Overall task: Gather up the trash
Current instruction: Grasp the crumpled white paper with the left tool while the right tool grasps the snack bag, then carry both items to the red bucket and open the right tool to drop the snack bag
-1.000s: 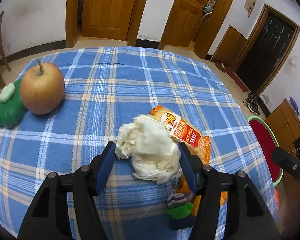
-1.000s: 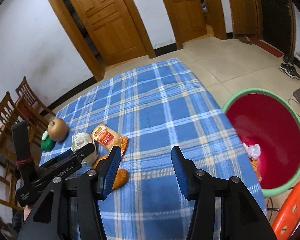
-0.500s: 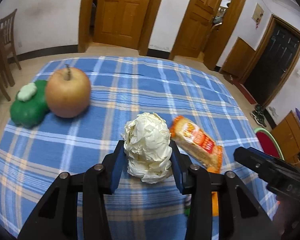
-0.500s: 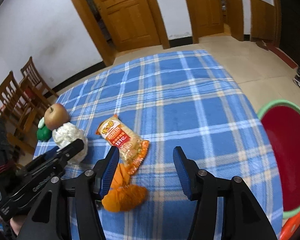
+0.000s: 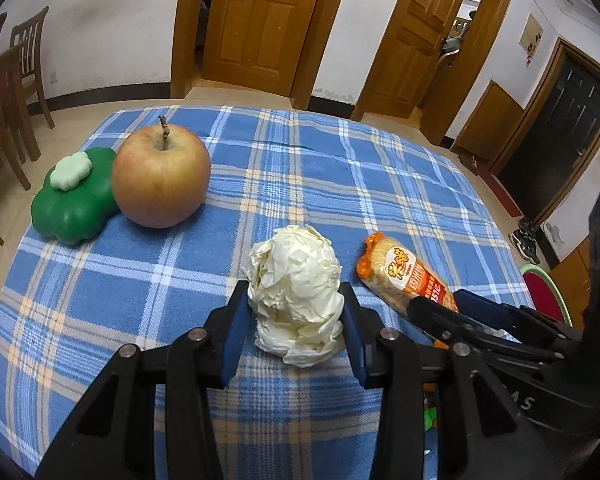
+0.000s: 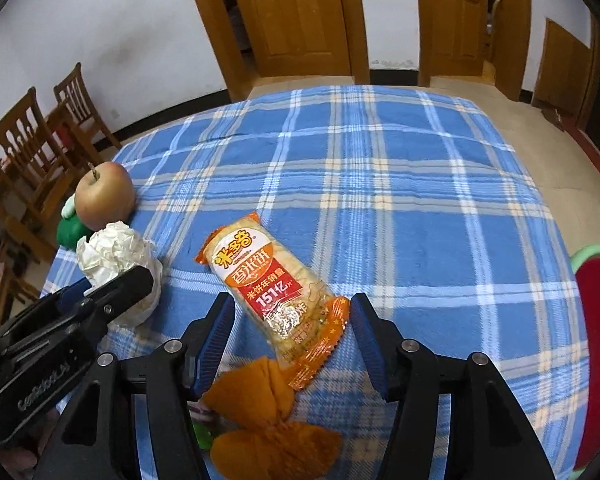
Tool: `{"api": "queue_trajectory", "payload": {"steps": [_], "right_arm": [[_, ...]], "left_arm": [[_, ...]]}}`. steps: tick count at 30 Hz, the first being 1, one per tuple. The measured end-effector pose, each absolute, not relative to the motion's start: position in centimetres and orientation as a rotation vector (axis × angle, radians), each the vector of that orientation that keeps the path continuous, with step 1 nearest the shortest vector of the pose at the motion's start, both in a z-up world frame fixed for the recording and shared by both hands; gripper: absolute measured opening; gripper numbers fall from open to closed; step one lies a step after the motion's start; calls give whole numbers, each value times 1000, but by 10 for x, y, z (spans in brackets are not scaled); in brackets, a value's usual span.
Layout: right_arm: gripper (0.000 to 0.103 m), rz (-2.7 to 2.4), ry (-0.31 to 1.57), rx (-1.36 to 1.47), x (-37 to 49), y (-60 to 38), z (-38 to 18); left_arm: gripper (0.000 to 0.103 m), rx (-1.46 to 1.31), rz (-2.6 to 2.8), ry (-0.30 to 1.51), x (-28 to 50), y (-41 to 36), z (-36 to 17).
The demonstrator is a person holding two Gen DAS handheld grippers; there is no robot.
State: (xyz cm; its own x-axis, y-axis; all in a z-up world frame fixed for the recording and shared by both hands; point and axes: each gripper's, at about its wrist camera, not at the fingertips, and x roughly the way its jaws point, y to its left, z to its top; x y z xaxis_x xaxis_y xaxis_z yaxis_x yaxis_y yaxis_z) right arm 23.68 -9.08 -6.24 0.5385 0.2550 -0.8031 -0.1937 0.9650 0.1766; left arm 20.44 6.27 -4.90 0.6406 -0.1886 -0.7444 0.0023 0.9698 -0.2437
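My left gripper is closed onto the crumpled white paper ball, its blue pads pressing both sides of the wad, which rests on the blue plaid table. The jaws have narrowed onto it within the last second. The ball is roughly round, slightly taller than wide, with no clear long axis.

My right gripper has just been widening; its jaws stand apart with the near, crimped end of the orange rice-cracker packet between them, neither pad touching it. The packet lies flat on the table, its long axis running diagonally from my right gripper up toward the far left, printed face up. Just beside its near end, low in the right wrist view, lies a crumpled orange wrapper.

An apple and a green pepper toy sit touching at the table's far left. A red basin stands off the table's right edge.
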Motion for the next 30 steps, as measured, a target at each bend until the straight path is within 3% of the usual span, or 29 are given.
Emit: {"api": "queue_trajectory", "payload": {"steps": [14, 30], "right_arm": [[40, 242, 891, 122, 228, -104, -55], [39, 128, 786, 320, 160, -177, -27]], "left_arm": [[43, -223, -108, 861, 203, 62, -48], [43, -170, -171, 813, 192, 40, -31]]}}
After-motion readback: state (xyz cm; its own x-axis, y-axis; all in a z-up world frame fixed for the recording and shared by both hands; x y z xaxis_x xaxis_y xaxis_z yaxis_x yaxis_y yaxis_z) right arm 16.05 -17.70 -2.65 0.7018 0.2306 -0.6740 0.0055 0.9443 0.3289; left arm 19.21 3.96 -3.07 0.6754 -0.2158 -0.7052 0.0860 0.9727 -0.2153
